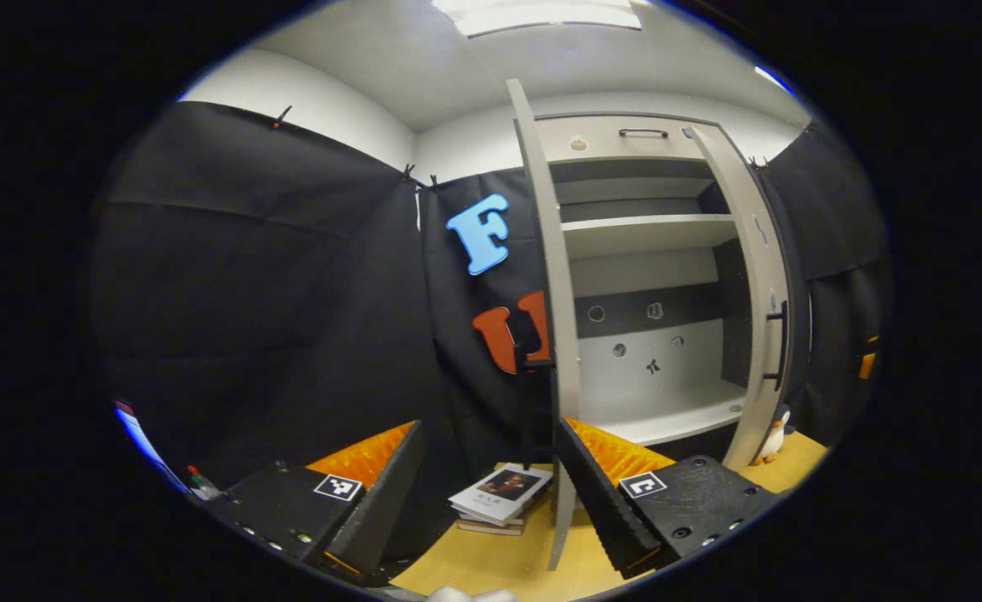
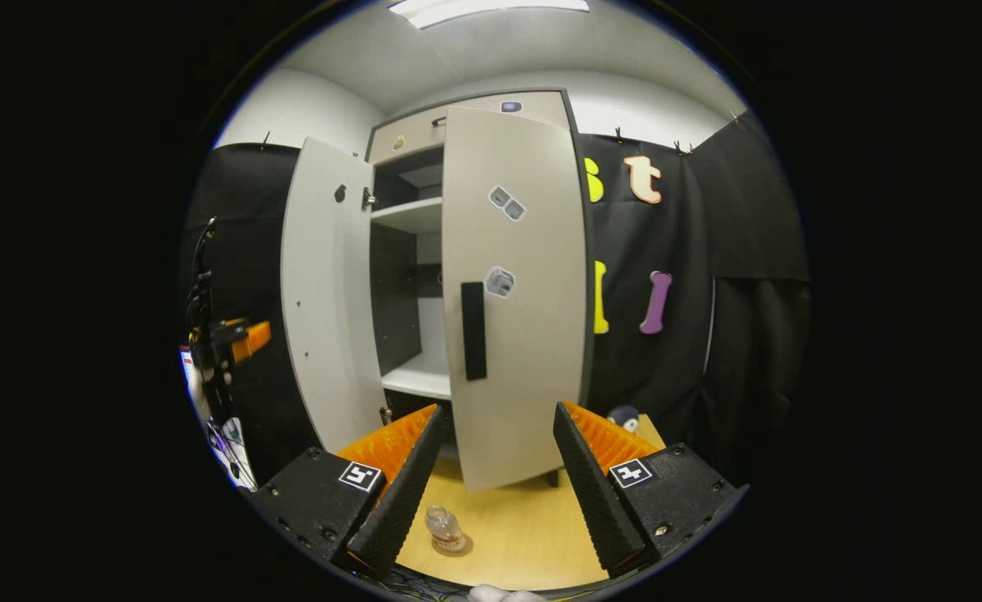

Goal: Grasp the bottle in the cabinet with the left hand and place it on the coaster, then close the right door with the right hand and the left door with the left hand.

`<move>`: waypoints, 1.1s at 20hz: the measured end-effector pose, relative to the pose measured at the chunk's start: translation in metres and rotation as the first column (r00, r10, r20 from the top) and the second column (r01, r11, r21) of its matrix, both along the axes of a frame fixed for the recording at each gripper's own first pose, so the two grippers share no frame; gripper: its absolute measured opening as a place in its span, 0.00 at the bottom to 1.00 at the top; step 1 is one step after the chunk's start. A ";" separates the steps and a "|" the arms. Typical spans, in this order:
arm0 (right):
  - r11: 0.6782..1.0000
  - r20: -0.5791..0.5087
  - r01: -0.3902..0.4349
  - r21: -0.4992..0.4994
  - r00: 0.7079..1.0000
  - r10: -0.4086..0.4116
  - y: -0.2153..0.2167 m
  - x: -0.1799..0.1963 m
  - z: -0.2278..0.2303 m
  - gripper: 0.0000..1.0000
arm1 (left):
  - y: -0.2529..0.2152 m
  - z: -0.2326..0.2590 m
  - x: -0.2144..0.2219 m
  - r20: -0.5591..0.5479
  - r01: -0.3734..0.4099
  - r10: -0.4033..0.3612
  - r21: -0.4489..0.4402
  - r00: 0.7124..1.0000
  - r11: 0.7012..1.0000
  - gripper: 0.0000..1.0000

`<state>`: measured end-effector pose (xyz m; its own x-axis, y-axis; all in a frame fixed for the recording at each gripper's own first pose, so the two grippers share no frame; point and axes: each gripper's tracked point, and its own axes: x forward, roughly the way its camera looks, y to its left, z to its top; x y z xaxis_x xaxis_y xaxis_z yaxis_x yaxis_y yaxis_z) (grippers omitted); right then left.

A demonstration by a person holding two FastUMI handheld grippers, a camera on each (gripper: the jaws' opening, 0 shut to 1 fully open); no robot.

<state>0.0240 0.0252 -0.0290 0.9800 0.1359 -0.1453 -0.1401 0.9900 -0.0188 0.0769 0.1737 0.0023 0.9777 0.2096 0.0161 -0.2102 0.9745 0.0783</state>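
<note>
In the right gripper view, the right gripper (image 2: pixel 491 477) is seen with its two fingers spread wide, and nothing is held between them. It is pointed at the cabinet (image 2: pixel 465 113), which stands on a wooden table (image 2: pixel 524 535). The right door (image 2: pixel 517 293) is turned most of the way toward the cabinet front, but a gap remains at its handle side, where the shelves (image 2: pixel 407 216) can be seen. A dark vertical handle (image 2: pixel 473 331) is fixed on this door. The left door (image 2: pixel 323 293) is swung wide open. The bottle (image 2: pixel 445 528) is found on the table in front of the cabinet, close to the inner edge of the near finger on the left of the view. It stands upright on a flat round thing that is taken for the coaster (image 2: pixel 457 548), though this is too small to be sure.

In the left gripper view, the left gripper (image 1: pixel 491 493) is also wide open and empty. The edge of the left door (image 1: pixel 551 276) is seen straight ahead, just between the two fingers and beyond them; whether it is touched cannot be told. The inside of the cabinet is visible to the right of this edge, with bare shelves. A small stack of books (image 1: pixel 501 497) lies on the table below, and a small penguin figure (image 1: pixel 776 436) stands by the right door.
</note>
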 end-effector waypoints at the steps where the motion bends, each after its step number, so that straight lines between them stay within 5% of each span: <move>1: 1.000 -0.011 0.013 -0.002 1.000 -0.013 -0.002 -0.004 -0.003 0.82 | 0.010 0.001 0.008 0.005 -0.010 0.010 0.005 1.000 1.000 0.96; 8: 0.999 -0.071 0.038 -0.013 0.997 -0.039 -0.007 -0.018 -0.017 0.82 | 0.025 -0.007 0.064 0.006 0.044 -0.044 -0.049 0.999 0.998 0.96; 22: 1.000 -0.072 0.005 0.009 0.997 -0.005 0.001 -0.010 -0.014 0.82 | 0.013 -0.008 0.068 0.002 0.066 -0.066 -0.052 0.998 0.996 0.88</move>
